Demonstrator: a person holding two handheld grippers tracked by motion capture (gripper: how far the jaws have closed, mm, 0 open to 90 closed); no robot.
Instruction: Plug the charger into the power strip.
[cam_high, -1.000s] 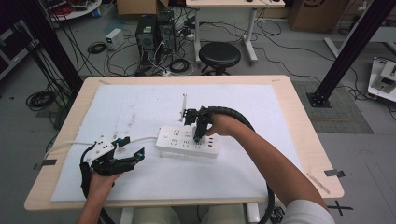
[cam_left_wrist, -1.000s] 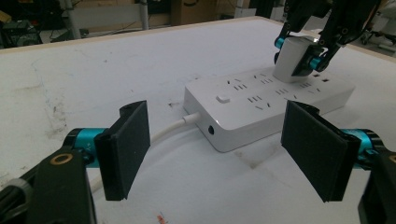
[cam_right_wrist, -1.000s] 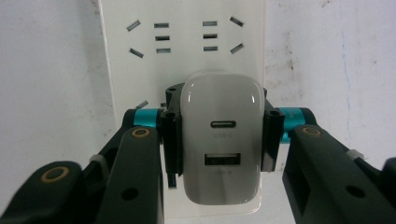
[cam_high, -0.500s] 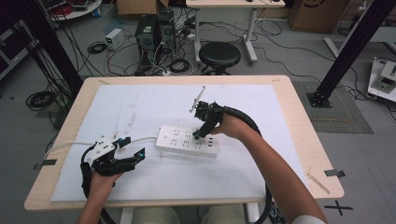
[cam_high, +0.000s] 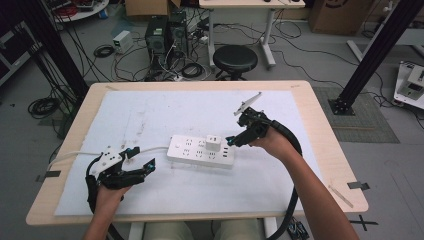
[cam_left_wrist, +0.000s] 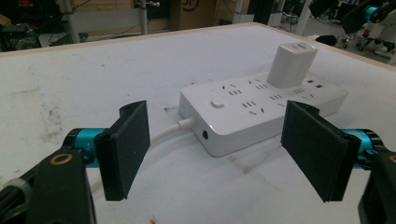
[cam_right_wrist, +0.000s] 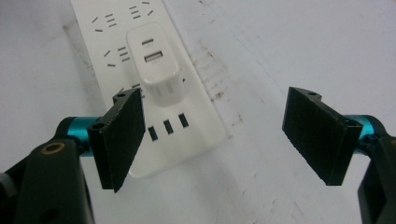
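A white power strip (cam_high: 192, 150) lies in the middle of the white sheet, and a white USB charger (cam_high: 213, 142) stands plugged into it. My right gripper (cam_high: 231, 140) hovers just right of the strip's right end. Its jaws have just been opening and nothing is between them. In the right gripper view the charger (cam_right_wrist: 156, 70) and the strip (cam_right_wrist: 187, 140) lie ahead of the open gripper (cam_right_wrist: 219, 140). My left gripper (cam_high: 142, 160) rests open at the front left, pointing at the strip's cable end (cam_left_wrist: 210, 135). The gripper (cam_left_wrist: 219, 149) holds nothing, and the charger (cam_left_wrist: 292, 63) is farther off.
The strip's white cable (cam_high: 80, 152) runs left off the table edge. A white sheet (cam_high: 200, 105) covers most of the wooden table (cam_high: 325, 130). Beyond the far edge are a black stool (cam_high: 235, 59), computer cases and floor cables.
The right gripper has let go of the charger, opened and drawn back to the right and slightly up. The charger stays plugged in the strip. The left gripper has not moved.
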